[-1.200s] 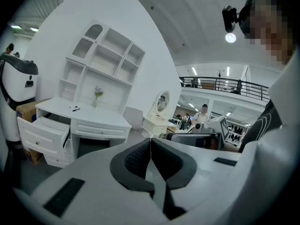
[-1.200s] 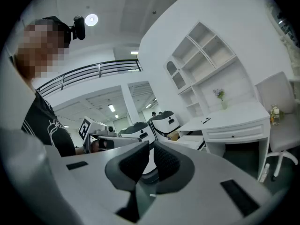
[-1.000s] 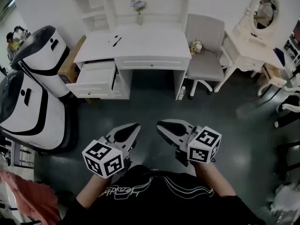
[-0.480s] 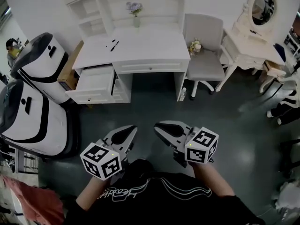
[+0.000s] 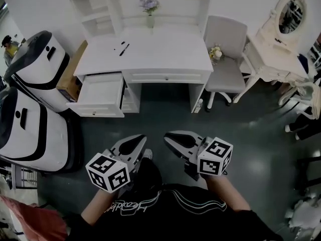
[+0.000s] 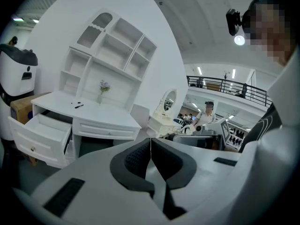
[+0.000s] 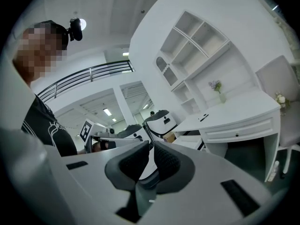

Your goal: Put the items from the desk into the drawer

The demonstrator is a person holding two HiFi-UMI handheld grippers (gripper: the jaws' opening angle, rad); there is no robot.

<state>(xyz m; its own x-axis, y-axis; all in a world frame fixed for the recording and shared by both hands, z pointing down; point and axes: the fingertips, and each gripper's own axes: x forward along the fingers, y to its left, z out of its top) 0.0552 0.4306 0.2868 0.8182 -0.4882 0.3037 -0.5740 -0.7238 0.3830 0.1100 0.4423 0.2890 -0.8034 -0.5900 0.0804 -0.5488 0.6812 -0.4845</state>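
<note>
A white desk (image 5: 165,54) stands ahead, across the dark floor. On its left part lie a black pen (image 5: 124,46) and a smaller dark item (image 5: 114,49). Below the desk's left end a white drawer (image 5: 100,93) is pulled out, and its inside looks bare. My left gripper (image 5: 134,144) and right gripper (image 5: 175,139) are held low in front of the person's body, far from the desk. Both are shut with nothing between the jaws. The left gripper view shows the pen (image 6: 78,106) and the drawer (image 6: 44,130). The right gripper view shows the desk (image 7: 234,116).
A vase of flowers (image 5: 149,9) stands at the desk's back, under white shelves. A grey chair (image 5: 228,59) is right of the desk, and a vanity with an oval mirror (image 5: 291,14) is farther right. Two big white-and-black machines (image 5: 35,74) and a cardboard box (image 5: 70,79) stand on the left.
The desk and drawer sit a little lower and larger in the head view, so the person has come slightly closer. Both grippers stay shut and held together.
</note>
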